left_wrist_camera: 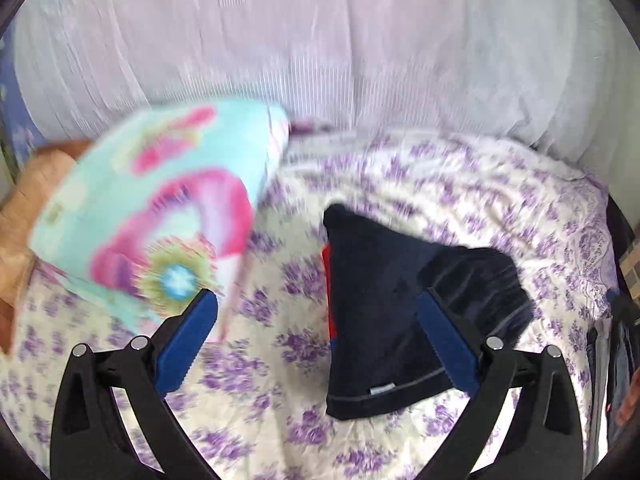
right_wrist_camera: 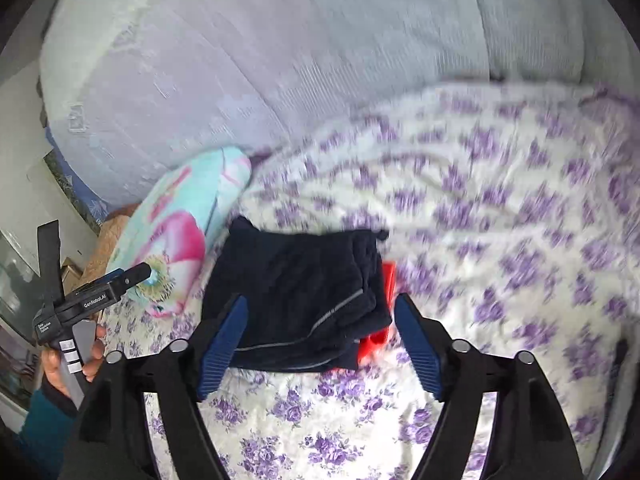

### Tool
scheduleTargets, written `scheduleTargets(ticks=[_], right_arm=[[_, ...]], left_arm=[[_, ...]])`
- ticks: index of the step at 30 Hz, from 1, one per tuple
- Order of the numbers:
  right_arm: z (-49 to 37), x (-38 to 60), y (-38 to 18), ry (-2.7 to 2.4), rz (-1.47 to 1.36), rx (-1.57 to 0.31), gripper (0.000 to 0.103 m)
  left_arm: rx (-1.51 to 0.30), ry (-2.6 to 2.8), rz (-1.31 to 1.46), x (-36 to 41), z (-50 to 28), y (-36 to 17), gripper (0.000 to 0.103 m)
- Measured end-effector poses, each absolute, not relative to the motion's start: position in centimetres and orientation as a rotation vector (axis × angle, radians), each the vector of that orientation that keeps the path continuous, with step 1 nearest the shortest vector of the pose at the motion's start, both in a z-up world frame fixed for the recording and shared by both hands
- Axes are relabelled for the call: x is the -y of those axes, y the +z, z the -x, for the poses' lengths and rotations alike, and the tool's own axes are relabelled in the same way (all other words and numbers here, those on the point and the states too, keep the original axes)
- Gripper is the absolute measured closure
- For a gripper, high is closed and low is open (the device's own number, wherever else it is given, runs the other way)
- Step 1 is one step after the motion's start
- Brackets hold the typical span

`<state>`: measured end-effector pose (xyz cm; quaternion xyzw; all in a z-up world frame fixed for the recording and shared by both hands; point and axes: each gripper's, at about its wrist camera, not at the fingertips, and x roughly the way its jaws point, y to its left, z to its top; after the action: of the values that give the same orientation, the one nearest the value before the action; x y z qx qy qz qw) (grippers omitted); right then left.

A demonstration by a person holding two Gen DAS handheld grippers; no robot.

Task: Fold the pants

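Observation:
The dark navy pants (left_wrist_camera: 400, 304) lie folded in a compact stack on the floral bedsheet (left_wrist_camera: 280, 400), with a red garment edge (left_wrist_camera: 329, 312) showing under them. My left gripper (left_wrist_camera: 316, 340) is open and empty, above the sheet just left of the stack. In the right wrist view the folded pants (right_wrist_camera: 296, 292) lie just ahead of my right gripper (right_wrist_camera: 320, 344), which is open and empty, with red fabric (right_wrist_camera: 380, 340) under their right edge. The left gripper body (right_wrist_camera: 80, 304) shows at far left, held in a hand.
A turquoise and pink patterned pillow (left_wrist_camera: 160, 208) stands left of the pants; it also shows in the right wrist view (right_wrist_camera: 180, 232). A white curtain (left_wrist_camera: 320, 40) hangs behind the bed. Dark items (left_wrist_camera: 616, 344) sit at the bed's right edge.

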<state>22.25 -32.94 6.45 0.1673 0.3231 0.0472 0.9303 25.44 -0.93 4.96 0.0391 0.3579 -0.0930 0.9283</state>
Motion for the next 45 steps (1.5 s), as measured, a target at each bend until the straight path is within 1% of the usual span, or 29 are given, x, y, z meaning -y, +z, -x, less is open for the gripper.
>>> scheduleTargets(ticks=[1,2,4,6,10,13,16,21,35,39,42,45], right_arm=[[-19.7,32.0,8.3,0.074,-0.276,-0.597,0.008],[-17.5,30.8,9.9,0.053,-0.21,-0.537,0.003],[-13.0,28.7,11.9,0.015,-0.094,-0.436,0.003],[-9.6,26.9,12.2,-0.026,-0.049,-0.401,0.003],[-4.7,25.7,9.8,-0.059,-0.145,-0.458,0.003],[-3.0,25.0,9.2,-0.025,-0.188,-0.503,0.003],[-2.1,23.2,10.2,-0.023,-0.113,-0.535,0.003],[-0.1,23.3,11.9,-0.058,-0.118,-0.484,0.003],[0.2,21.8,12.4,-0.017,-0.114,-0.478,0.003],[-0.1,21.6,12.2,-0.005,-0.13,-0.483,0.003],[-0.3,21.6,12.1,-0.007,-0.132,-0.483,0.003],[-0.5,21.6,11.9,-0.008,-0.136,-0.49,0.003]], left_arm=[[-0.68,-0.194,-0.112,1.7,-23.2,6.6,0.005],[-0.637,-0.196,-0.139,1.9,-21.0,7.8,0.005],[-0.574,-0.187,-0.196,3.1,-16.7,9.5,0.005],[-0.543,-0.188,-0.241,4.1,-12.6,10.0,0.005],[-0.523,-0.189,-0.307,5.6,-5.6,9.9,0.005],[-0.545,-0.2,-0.322,6.3,-2.6,9.5,0.005],[-0.565,-0.181,-0.303,6.6,-1.5,9.7,0.005],[-0.568,-0.168,-0.248,6.3,-0.7,10.9,0.005],[-0.585,-0.15,-0.197,5.8,-0.8,11.7,0.005],[-0.621,-0.167,-0.12,4.8,-1.5,11.2,0.005],[-0.578,-0.147,-0.121,4.6,-1.1,11.1,0.005],[-0.576,-0.147,-0.138,4.9,-1.3,11.1,0.005]])
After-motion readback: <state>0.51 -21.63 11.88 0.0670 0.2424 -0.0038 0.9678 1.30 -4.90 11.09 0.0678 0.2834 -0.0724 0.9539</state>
